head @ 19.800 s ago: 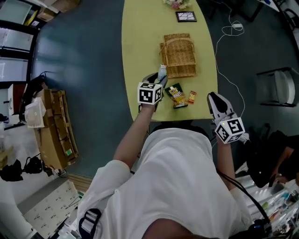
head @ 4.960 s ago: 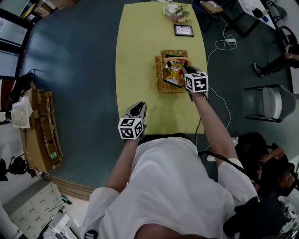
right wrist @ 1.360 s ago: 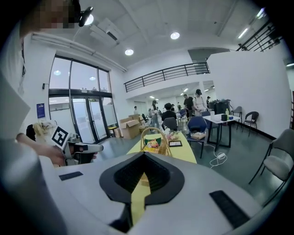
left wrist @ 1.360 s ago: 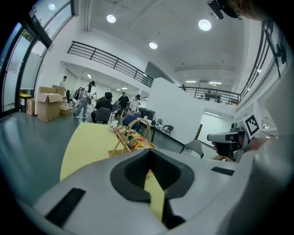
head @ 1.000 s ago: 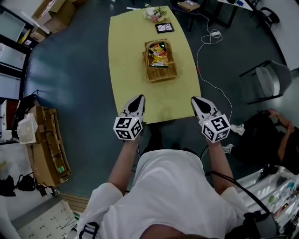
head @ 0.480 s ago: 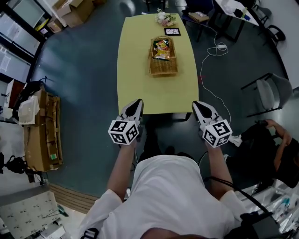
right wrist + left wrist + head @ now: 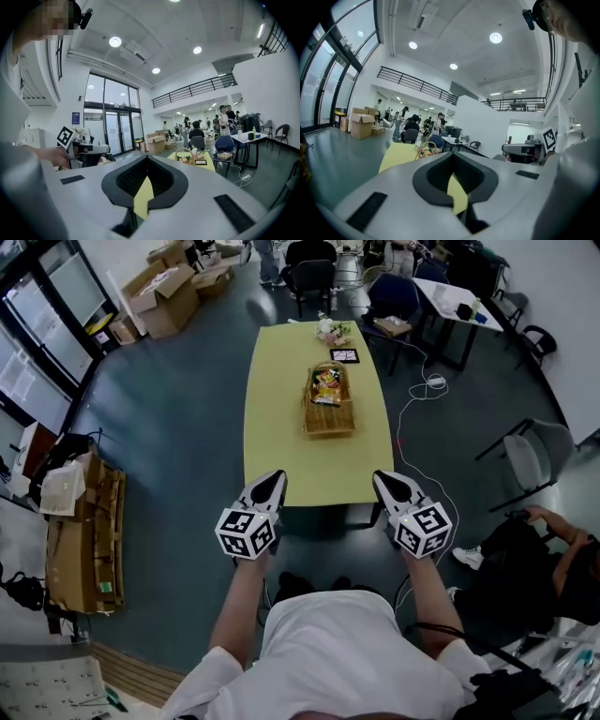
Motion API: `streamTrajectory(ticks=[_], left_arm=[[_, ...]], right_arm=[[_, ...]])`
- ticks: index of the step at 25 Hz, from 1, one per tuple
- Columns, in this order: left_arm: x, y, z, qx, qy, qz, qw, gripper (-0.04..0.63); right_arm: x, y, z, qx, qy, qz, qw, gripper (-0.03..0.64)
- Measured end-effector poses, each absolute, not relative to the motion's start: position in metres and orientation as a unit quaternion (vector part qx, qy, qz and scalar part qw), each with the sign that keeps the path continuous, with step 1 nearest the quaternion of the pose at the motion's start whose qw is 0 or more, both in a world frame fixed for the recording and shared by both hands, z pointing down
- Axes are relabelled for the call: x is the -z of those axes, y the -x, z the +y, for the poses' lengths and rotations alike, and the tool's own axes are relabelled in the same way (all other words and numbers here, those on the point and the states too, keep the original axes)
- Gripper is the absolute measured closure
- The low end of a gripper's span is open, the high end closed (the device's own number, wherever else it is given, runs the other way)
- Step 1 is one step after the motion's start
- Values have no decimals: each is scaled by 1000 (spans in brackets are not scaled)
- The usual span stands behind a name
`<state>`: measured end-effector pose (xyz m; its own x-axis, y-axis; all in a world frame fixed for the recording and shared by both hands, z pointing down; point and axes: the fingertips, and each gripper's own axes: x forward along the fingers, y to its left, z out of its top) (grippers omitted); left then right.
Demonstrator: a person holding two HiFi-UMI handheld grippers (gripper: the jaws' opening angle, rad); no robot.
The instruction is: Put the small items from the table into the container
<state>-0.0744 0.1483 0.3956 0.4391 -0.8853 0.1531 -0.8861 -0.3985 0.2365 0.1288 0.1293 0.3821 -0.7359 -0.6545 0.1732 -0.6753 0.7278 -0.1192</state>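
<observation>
A wicker basket [image 7: 329, 401] stands on the far half of the yellow table [image 7: 281, 442], with snack packets [image 7: 325, 385] lying inside it. Both grippers hang in the air at the table's near end, well short of the basket. My left gripper [image 7: 275, 476] is shut and holds nothing. My right gripper [image 7: 382, 478] is also shut and empty. In the left gripper view the basket [image 7: 424, 149] shows small and far off, and in the right gripper view the basket [image 7: 185, 157] is likewise distant beyond the closed jaws.
A flower bunch [image 7: 331, 329] and a dark framed picture [image 7: 344, 355] sit at the table's far end. A grey chair [image 7: 534, 451] stands to the right, a white cable [image 7: 417, 404] trails on the floor, and cardboard boxes [image 7: 173, 287] lie at the back left.
Both grippers have drawn back from the table and risen. The table and basket now look smaller and farther, and more of the room shows.
</observation>
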Motion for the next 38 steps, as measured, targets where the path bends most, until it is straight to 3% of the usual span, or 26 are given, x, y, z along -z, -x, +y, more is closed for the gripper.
streamTrajectory(ticks=[12,38], left_arm=[[-372,116,147,-11,-852,-509,123,588],[-366,105,134,-8,-874,-471,123,588]], right_arm=[[-357,-84,136,-103,-392,-914,36,604],[-342,-82,138,-91,-430,-898,28,604]])
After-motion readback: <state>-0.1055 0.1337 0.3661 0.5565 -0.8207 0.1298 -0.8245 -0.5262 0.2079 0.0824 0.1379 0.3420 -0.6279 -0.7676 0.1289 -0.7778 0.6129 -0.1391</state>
